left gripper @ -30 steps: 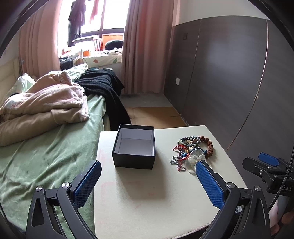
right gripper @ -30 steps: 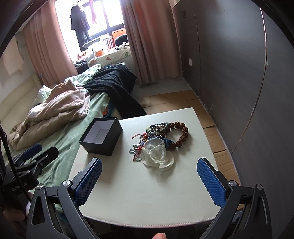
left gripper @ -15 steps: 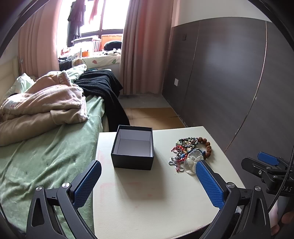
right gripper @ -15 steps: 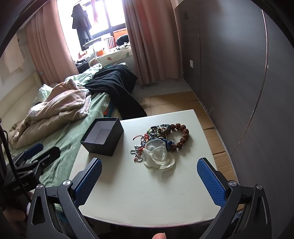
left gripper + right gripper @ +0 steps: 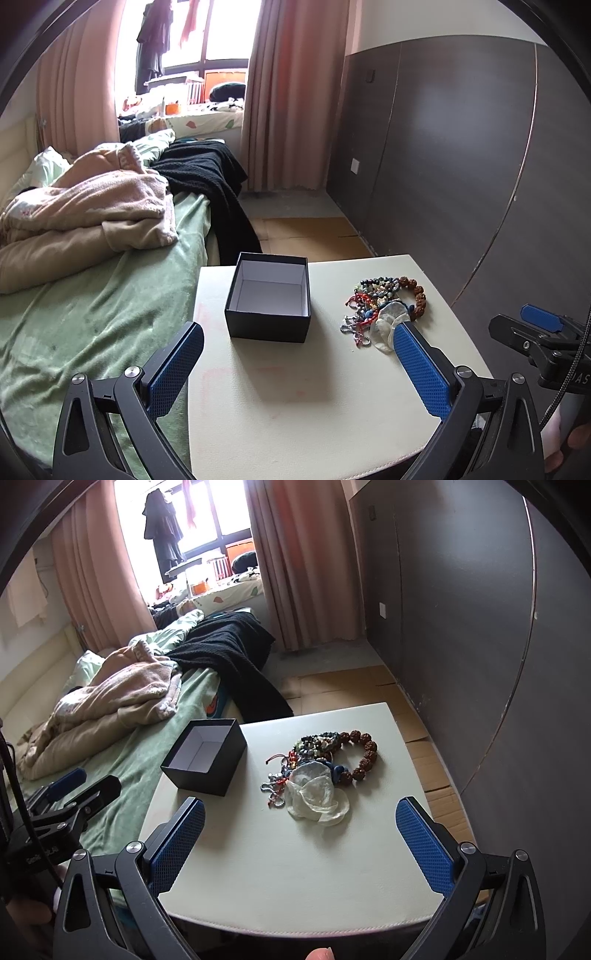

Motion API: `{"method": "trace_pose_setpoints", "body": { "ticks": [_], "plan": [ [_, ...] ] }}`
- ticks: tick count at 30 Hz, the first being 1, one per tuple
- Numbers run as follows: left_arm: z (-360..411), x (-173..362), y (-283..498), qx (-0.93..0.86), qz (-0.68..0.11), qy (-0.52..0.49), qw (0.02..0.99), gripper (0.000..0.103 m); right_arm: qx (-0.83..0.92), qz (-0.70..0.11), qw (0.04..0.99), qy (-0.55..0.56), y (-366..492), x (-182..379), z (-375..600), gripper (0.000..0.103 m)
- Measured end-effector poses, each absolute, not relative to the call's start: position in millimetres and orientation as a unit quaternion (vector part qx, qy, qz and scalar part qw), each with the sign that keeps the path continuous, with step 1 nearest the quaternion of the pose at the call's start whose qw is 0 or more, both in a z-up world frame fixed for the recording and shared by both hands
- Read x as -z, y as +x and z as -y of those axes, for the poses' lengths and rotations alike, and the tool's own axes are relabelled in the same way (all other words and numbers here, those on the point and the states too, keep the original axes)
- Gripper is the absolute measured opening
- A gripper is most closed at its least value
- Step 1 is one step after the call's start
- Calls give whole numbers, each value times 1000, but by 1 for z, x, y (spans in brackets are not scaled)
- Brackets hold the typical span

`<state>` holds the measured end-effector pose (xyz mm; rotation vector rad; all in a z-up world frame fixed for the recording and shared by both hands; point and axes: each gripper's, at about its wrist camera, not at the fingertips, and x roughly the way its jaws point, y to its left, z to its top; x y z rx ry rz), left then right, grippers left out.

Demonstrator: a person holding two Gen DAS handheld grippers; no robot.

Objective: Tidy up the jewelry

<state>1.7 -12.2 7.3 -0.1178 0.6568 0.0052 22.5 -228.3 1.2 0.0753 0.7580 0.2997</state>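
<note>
From the left wrist view we look down on a cream table (image 5: 314, 387) whose left edge runs along a green-covered bed (image 5: 92, 314) and whose far right corner sits near a dark panelled wall (image 5: 461, 166). A wide bare stretch of tabletop lies between our fingers and the box. Our left gripper (image 5: 297, 354) stands wide open and holds nothing; its fingertips hover over the near part of the table. The jewelry pile (image 5: 384, 302), a tangle of beaded bracelets and chains with a pale translucent piece on its near side, lies on the right half of the table, just past our right-hand fingertip, which overlaps its near edge in this view. The black box (image 5: 267, 321) sits ahead between the fingers, nearer the left one, lidless, its white inside bare. The right gripper (image 5: 539, 321) shows at the right rim, off the table's edge

From the right wrist view the table's near edge (image 5: 295, 919) curves below us, with cardboard flooring (image 5: 436, 775) to the right. Our right gripper (image 5: 301, 829) is likewise spread wide, gripping nothing. The jewelry pile (image 5: 321, 771) lies ahead between the fingers, roughly centred, apart from both. The black box (image 5: 207, 771) stands left of the pile at the table's left edge, nothing in it. The left gripper (image 5: 70, 786) shows at the lower left, over the bed
</note>
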Motion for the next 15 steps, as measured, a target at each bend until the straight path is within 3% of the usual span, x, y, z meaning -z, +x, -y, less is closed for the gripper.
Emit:
{"method": "trace_pose_setpoints", "body": {
  "ticks": [15],
  "plan": [
    [10, -7, -2, 1, -317, -56, 947, 102, -147, -368, 917, 42, 22, -2, 230, 103]
  ]
}}
